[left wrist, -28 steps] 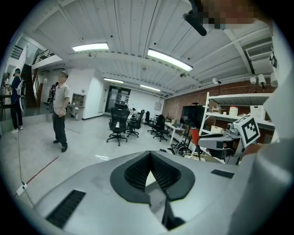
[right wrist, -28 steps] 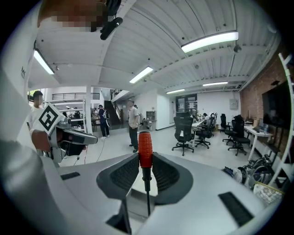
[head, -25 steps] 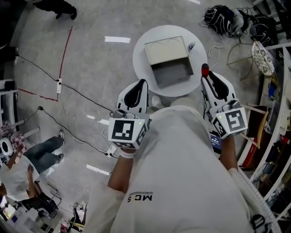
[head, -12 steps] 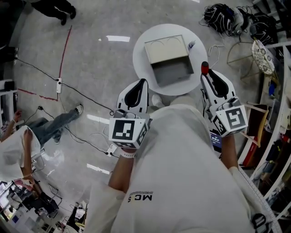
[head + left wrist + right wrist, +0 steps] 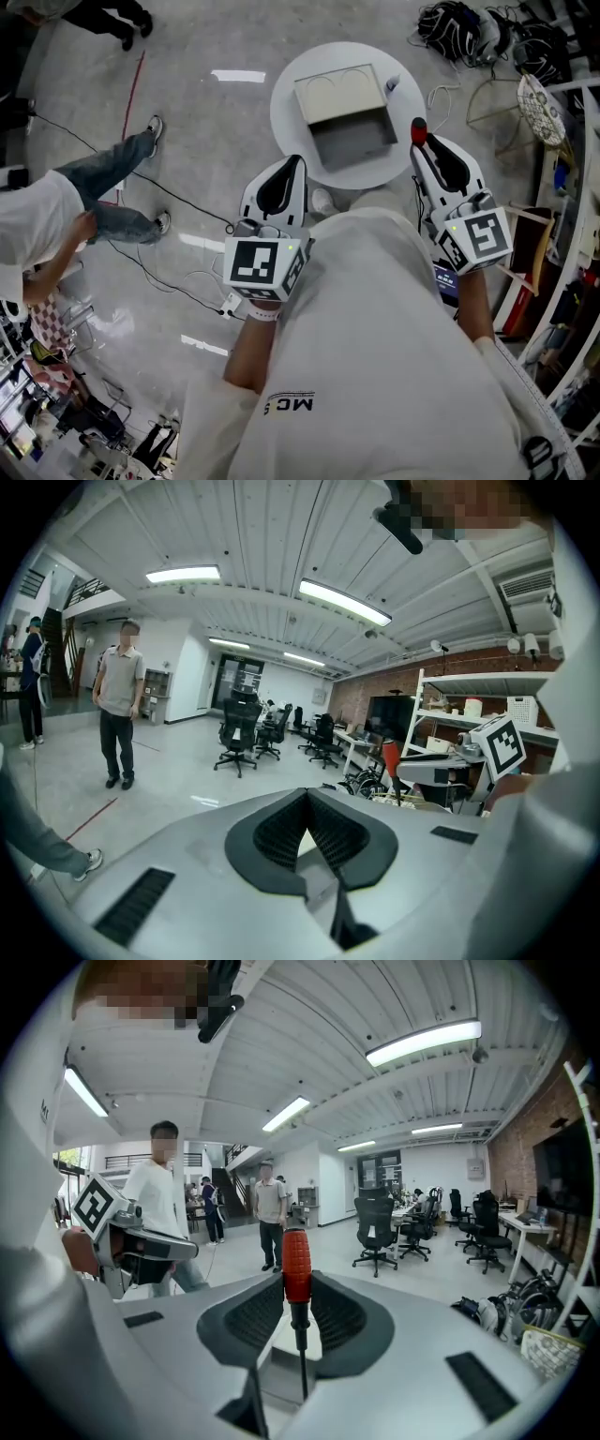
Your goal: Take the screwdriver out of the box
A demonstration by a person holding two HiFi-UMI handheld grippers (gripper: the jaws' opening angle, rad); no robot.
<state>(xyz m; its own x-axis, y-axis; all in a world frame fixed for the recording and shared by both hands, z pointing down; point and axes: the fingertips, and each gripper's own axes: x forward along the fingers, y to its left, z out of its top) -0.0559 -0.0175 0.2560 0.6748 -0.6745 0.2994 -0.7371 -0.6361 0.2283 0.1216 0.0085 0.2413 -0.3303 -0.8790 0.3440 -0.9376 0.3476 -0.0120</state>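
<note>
Right gripper [image 5: 298, 1286] jaws clamped on screwdriver [image 5: 296, 1262] (red handle up); left gripper [image 5: 306, 799] jaws together, empty.

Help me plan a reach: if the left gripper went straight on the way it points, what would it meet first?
Probably nothing near. The left gripper seems aimed at the round table from above, yet its own view shows only open floor and distant office chairs, so it likely passes over it.
</note>
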